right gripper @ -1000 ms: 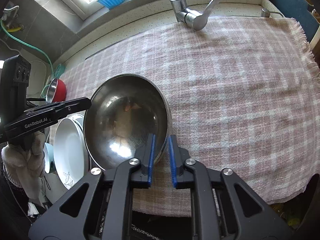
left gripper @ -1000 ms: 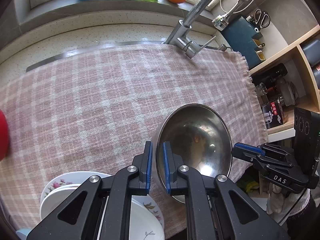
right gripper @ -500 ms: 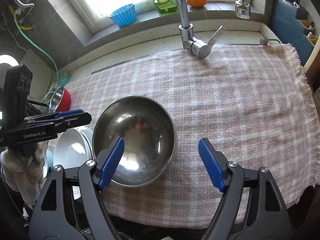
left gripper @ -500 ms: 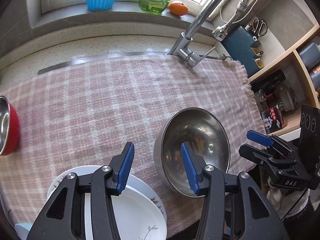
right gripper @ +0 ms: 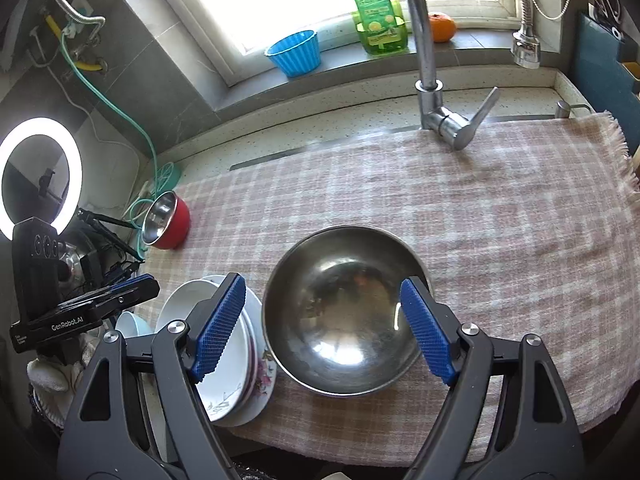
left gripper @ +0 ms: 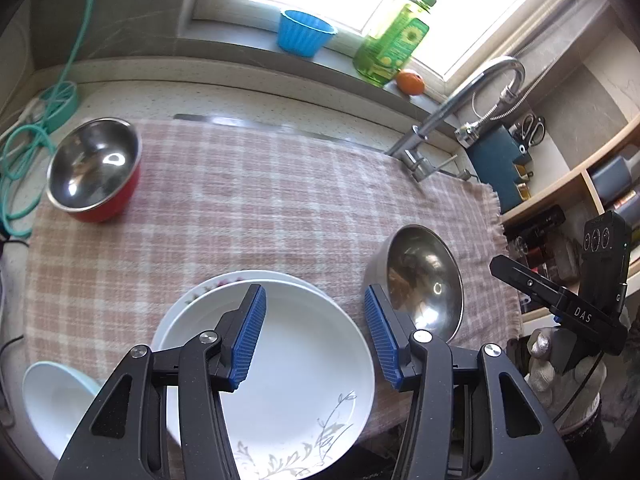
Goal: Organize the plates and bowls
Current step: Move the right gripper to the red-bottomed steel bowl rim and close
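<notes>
A large steel bowl rests upright on the pink checked cloth. Left of it lies a stack of white plates; the top one has a grey leaf print. My left gripper hovers over that stack, jaws opening with nothing between them. My right gripper hangs above the steel bowl, its jaws opening wide and clear of the rim. A red bowl with a steel inside stands at the far left of the cloth. A pale blue bowl sits at the near left corner.
A tall faucet rises at the back edge of the cloth. On the windowsill stand a blue cup, a green soap bottle and an orange. A green hose coils at the left; shelves at the right.
Both grippers let go of the steel bowl's rim, opened and drew back and up. The left one swung left over the plate stack, bringing the red bowl into its view.
</notes>
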A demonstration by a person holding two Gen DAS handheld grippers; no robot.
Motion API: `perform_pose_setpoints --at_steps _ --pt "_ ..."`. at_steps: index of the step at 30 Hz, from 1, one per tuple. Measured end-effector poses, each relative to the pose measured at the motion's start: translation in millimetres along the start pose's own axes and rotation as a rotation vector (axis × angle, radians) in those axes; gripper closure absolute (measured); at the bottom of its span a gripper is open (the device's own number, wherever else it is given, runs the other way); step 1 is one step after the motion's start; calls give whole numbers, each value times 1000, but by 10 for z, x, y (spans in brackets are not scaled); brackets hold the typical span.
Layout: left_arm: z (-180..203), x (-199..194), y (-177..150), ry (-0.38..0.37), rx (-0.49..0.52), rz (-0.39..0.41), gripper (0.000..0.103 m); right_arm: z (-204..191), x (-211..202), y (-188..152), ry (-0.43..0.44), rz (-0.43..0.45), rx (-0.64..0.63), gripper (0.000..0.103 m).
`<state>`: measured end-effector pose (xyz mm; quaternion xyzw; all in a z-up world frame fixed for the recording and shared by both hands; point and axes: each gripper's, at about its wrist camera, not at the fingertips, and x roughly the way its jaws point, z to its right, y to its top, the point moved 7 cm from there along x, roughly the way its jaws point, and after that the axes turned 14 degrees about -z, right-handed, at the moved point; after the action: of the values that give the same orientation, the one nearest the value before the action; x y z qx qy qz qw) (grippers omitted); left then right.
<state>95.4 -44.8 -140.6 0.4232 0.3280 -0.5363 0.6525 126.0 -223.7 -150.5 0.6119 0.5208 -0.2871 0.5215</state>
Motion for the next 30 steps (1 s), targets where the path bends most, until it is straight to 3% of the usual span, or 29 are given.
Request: perform_pose_setpoints --at_steps 17,23,30 --pt "-1247 -694 -331 83 -251 128 53 -1136 397 281 112 -44 -137 21" --pt "-1519 -750 -161 131 -257 137 53 -1494 585 570 130 -74 -174 21" --pt "-1724 -678 218 106 -273 133 53 -1838 1020 874 171 -151 -189 21"
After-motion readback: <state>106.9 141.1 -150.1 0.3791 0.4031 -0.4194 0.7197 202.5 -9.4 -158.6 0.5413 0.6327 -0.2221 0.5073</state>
